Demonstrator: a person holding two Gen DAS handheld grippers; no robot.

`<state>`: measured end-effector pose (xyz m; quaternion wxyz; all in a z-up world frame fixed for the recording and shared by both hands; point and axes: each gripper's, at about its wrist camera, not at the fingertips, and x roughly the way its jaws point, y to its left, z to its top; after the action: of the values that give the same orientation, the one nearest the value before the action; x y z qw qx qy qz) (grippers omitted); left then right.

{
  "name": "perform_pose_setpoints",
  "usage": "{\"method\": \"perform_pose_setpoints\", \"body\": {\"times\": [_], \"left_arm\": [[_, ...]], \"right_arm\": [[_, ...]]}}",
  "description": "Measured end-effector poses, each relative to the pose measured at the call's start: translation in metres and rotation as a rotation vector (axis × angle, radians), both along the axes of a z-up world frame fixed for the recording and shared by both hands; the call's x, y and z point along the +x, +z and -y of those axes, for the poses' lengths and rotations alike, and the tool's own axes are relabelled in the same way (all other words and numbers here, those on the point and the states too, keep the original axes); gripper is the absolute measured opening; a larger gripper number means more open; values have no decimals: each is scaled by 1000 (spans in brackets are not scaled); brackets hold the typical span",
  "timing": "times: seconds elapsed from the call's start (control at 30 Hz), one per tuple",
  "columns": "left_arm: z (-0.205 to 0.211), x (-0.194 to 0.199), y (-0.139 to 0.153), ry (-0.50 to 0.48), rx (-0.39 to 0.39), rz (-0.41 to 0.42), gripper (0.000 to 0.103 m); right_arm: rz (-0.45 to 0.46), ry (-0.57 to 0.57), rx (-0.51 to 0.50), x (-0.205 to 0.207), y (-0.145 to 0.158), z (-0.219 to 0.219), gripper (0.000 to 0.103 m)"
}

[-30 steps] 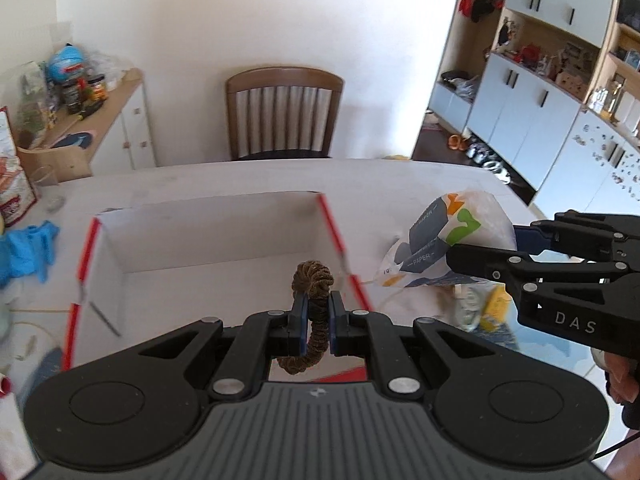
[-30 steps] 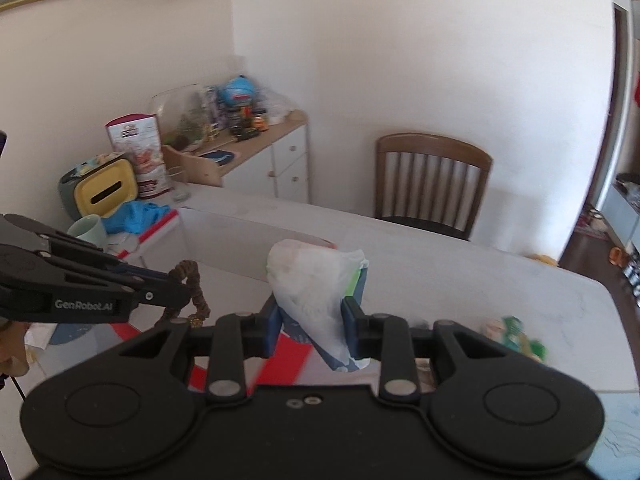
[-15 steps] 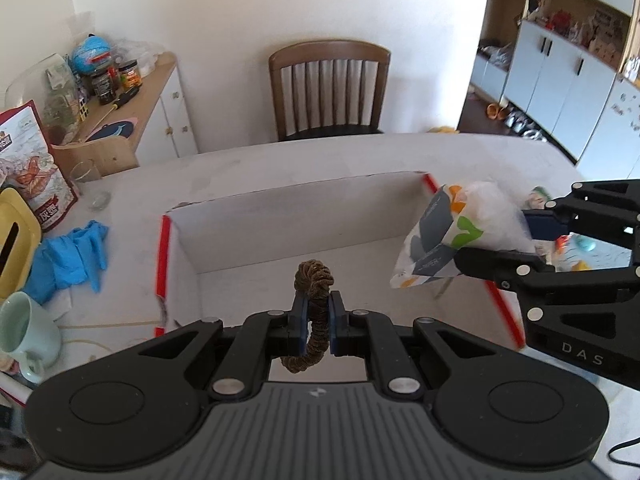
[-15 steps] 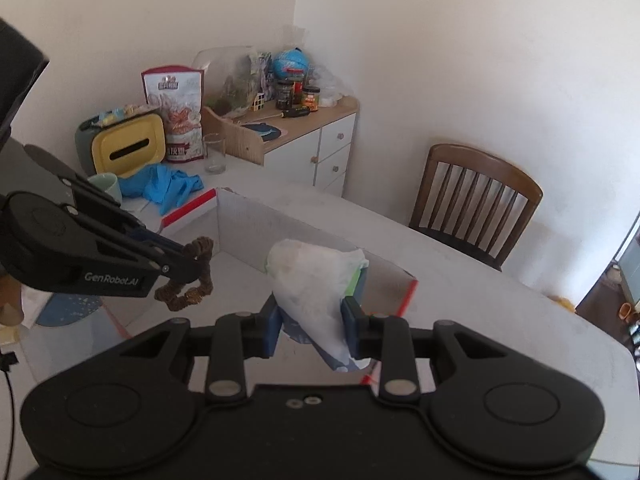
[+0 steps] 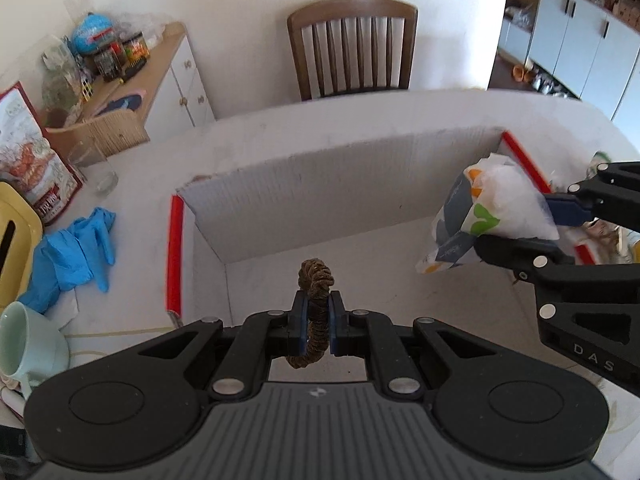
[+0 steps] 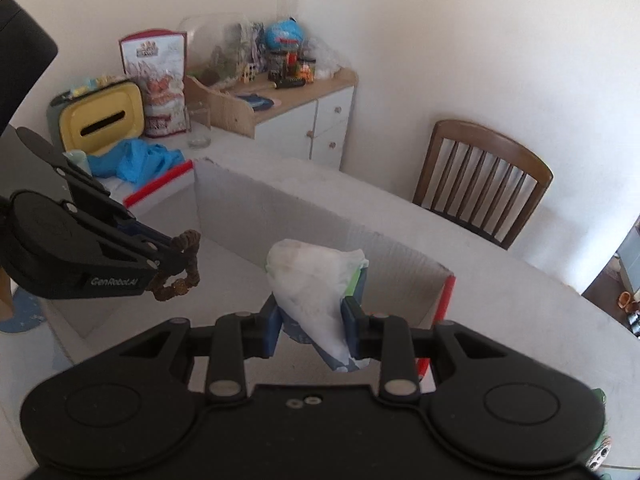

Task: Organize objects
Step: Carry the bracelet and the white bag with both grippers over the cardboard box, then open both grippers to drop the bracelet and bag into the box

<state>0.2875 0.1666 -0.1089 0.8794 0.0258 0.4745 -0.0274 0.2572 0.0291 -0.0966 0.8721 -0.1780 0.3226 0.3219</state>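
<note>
Rope ring (image 5: 316, 312) pinched between left jaws; packet (image 6: 316, 300) between right jaws.

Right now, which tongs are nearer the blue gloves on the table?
Left. The left tongs hold the rope ring over the box side nearest the blue gloves; the right tongs hold the packet at the opposite side.

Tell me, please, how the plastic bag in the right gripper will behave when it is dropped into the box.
The plastic bag looks thin and crumpled, so probably light and floppy. It sags below the jaws, so it would likely slump, not roll, inside the cardboard box.
</note>
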Motion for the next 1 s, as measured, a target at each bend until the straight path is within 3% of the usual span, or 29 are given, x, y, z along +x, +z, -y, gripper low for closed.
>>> {"method": "perform_pose_setpoints", "body": {"times": [0.33, 0.57, 0.67, 0.73, 0.77, 1.0], "left_arm": [[0, 20, -24, 14, -20, -100, 10], [5, 21, -31, 10, -54, -150, 10], [6, 20, -33, 5, -77, -158, 10], [6, 18, -33, 4, -90, -158, 10], [5, 18, -33, 6, -100, -157, 10], [6, 9, -28, 8, -122, -147, 12]], "right_arm": [[-15, 45, -123, -6, -26, -8, 31], [-70, 79, -119, -13, -26, -8, 34], [-91, 65, -94, -14, -23, -5, 42], [-88, 56, -89, -16, -21, -3, 69], [-81, 57, -84, -18, -19, -2, 75], [-83, 63, -62, -25, -10, 6, 76]]}}
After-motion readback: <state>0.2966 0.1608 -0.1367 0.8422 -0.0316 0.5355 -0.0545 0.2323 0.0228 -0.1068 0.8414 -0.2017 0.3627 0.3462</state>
